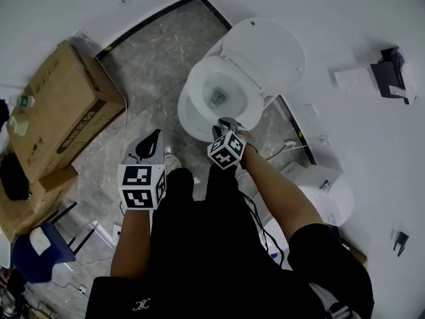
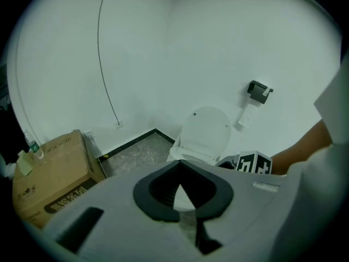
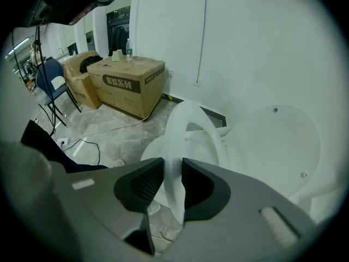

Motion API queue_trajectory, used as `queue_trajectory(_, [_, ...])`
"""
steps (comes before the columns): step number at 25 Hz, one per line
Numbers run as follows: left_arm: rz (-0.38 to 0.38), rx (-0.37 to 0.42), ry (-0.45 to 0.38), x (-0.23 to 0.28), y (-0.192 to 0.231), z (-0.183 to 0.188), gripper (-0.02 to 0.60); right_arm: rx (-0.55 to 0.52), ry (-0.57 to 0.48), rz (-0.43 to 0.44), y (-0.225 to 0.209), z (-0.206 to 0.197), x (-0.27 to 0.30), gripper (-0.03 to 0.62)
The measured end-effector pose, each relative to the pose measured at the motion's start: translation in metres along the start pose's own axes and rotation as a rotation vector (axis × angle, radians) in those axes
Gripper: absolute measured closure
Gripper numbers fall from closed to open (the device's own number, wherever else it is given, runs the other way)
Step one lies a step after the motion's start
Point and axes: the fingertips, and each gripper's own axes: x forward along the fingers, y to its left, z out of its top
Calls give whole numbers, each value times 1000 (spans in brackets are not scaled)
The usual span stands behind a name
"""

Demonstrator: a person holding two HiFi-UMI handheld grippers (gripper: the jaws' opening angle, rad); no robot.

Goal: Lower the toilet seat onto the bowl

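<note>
A white toilet stands against the wall with its lid (image 1: pixel 269 52) (image 3: pixel 272 146) up. The seat ring (image 3: pixel 173 135) stands tilted between the lid and the bowl (image 3: pixel 152 149) (image 1: pixel 189 115). My right gripper (image 3: pixel 173 171) (image 1: pixel 228 121) is at the seat's front rim. The rim runs between its black pads, which stand apart beside it, so it is open. My left gripper (image 2: pixel 178 165) (image 1: pixel 151 138) hangs back from the toilet over the floor, its tips together and holding nothing. From there the toilet lid (image 2: pixel 206 130) shows ahead.
Cardboard boxes (image 1: pixel 60 111) (image 3: pixel 125 83) stand to the left along the wall, with a blue chair (image 1: pixel 40 241) nearer. A paper holder (image 1: pixel 388 75) (image 2: pixel 259 90) hangs on the wall at the right. A white round bin (image 1: pixel 325 195) sits beside the toilet. Cables (image 3: pixel 87 141) lie on the floor.
</note>
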Motion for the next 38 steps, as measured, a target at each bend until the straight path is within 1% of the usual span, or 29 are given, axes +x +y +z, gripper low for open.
queue_trajectory(12, [-60,-6,77,45,14,-54,574,-74,102,87,65,-25,65,459])
queue_trajectory(16, [-64,-26,93,59,27,-73,574,-80,129,102,83,-34,90,454])
queue_trajectory(20, [-64,-53,116,73,40,-94,574,-46,157,135,100,-45,116,458])
queue_trajectory(21, [-64,-55,124,75,43,-99,574,-30,165,145,105,-48,121,493])
queue_trajectory(22, [-65,-56,133,77,45,-105,575,-19,172,146,109,-51,127,503])
queue_trajectory(24, [-66,-57,150,79,50,-115,574,-2,189,137,116,-57,140,508])
queue_trajectory(27, [-69,-67,165,82,58,-127,574,29,218,147,124,-64,158,517])
queue_trajectory(33, [-69,-63,204,90,74,-153,574,20,255,160,133,-76,188,522])
queue_trajectory(38, [-64,-69,220,94,85,-166,574,34,288,158,137,-85,207,525])
